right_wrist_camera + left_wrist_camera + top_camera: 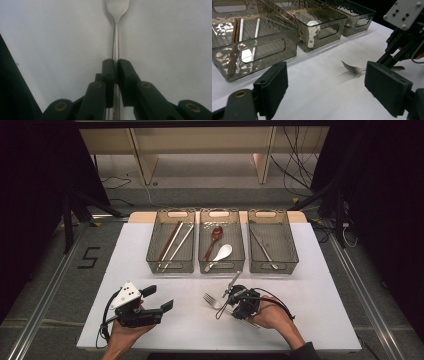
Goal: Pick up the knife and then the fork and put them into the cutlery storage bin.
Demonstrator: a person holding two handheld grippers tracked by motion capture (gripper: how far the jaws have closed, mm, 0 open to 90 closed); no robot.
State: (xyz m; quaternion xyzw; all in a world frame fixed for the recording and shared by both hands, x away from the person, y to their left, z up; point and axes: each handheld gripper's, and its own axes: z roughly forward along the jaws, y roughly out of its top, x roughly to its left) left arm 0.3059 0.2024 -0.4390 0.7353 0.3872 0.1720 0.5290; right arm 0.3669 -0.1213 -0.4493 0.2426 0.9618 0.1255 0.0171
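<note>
A slim, plain steel fork (115,30) is seen lying on the white table (310,285), in front of the middle bin (221,241), its tines turned toward the left gripper (327,92). Its handle is clamped between the pads of the right gripper (115,67). The left gripper is held well apart from the fork, its jaws spread wide with nothing between them.

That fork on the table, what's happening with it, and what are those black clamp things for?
A person holds a two-jaw gripper in each hand and seems to be sorting cutlery. The right gripper is clamped on the handle of the fork, which lies on the white table. The left gripper rests open, holding nothing. Ahead stand three bins: the left bin with chopsticks, the middle bin with spoons, and the right bin with a metal utensil.
</note>
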